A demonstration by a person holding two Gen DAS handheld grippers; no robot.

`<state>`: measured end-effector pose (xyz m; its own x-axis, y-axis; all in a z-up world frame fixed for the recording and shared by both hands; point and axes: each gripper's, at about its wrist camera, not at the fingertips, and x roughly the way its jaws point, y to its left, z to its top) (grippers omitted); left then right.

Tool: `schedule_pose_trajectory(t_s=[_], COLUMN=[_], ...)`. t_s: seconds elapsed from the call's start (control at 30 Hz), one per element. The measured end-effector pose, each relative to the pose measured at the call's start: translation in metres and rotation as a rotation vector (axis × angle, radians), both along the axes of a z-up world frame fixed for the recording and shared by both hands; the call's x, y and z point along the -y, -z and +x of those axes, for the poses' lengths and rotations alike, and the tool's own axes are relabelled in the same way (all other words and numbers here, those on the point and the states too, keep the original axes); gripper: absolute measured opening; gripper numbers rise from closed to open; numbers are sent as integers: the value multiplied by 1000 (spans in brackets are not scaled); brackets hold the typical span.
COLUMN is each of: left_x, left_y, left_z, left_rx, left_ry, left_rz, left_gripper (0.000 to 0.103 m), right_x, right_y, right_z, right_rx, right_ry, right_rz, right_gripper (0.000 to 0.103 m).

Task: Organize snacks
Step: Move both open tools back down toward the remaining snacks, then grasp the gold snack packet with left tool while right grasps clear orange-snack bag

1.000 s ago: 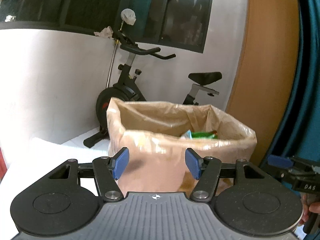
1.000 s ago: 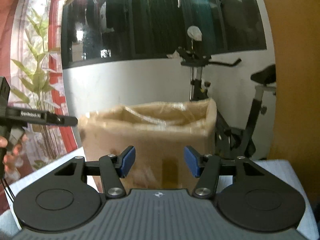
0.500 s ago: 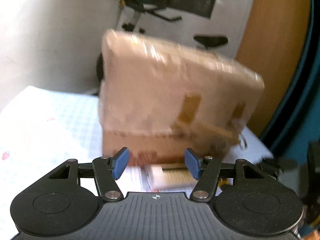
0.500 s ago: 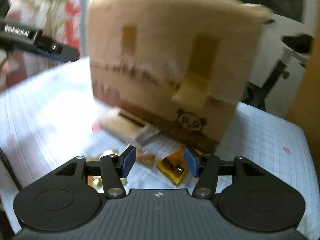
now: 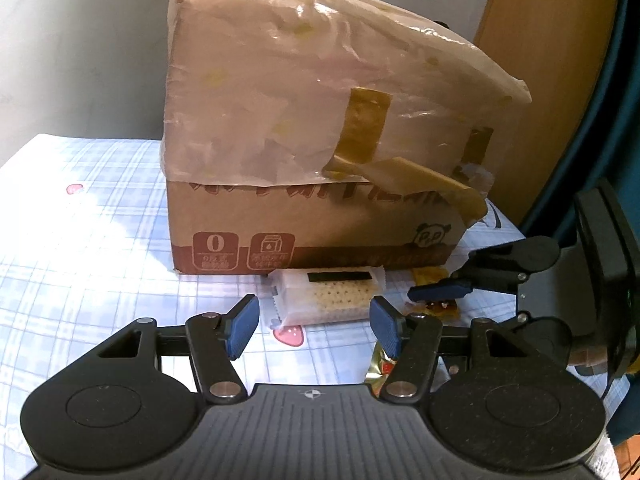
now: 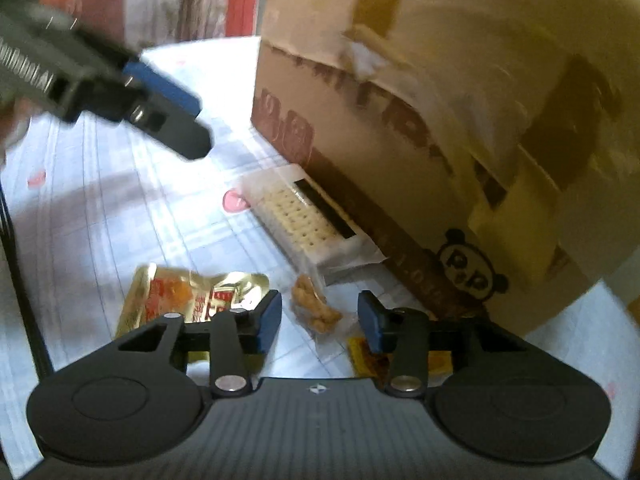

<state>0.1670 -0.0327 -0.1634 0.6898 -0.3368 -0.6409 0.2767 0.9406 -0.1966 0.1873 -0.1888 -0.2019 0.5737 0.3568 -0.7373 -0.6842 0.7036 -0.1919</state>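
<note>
Our right gripper (image 6: 319, 322) has just been narrowing its jaws around the clear little packet of fried golden snack (image 6: 316, 310), pads not yet pressing it, while our left gripper (image 5: 314, 326) hangs apart and empty before the clear-wrapped stack of pale crackers (image 5: 328, 294). Farther out, the gold foil pouch (image 6: 192, 294) lies to the left, the crackers touching the tall plastic-lined cardboard box (image 5: 304, 140) on the checked tablecloth (image 5: 80, 220). We judge sorting barely begun: every visible snack remains outside.
</note>
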Motion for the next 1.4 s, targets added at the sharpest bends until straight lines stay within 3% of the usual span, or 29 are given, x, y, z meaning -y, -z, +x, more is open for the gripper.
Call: schedule_pose_trajectory(t_s=[0.2,0.5,0.7,0.87,1.1,1.27,1.4], left_x=[-1,14,38,66,81,73,57], left_y=[0,9,24,41,52,52,52], left_z=[-2,-11,-17,-19,-22,-22,-21], left_rx=[-9,-30,-60,-60,-37,-28,-34], left_ry=[2,88,202,290,319,296,228], left_rz=[2,17,56,156,256,235,218], left_gripper=[64,64,64,64,63,54,51], right_x=[16,44,51,54,56,55,50], right_y=[-1,-3,0,3,5,4,2], right_z=[-3,-41,-64,-66,-67,-67,-66], right_rx=[-83,-119,-124,-124,-123,-124,-106], right_ry=[94,308,386,411,419,418,408], right_rz=[140,311,327,350,365,360,328], right_gripper=[24,23,23,23,23,23,38])
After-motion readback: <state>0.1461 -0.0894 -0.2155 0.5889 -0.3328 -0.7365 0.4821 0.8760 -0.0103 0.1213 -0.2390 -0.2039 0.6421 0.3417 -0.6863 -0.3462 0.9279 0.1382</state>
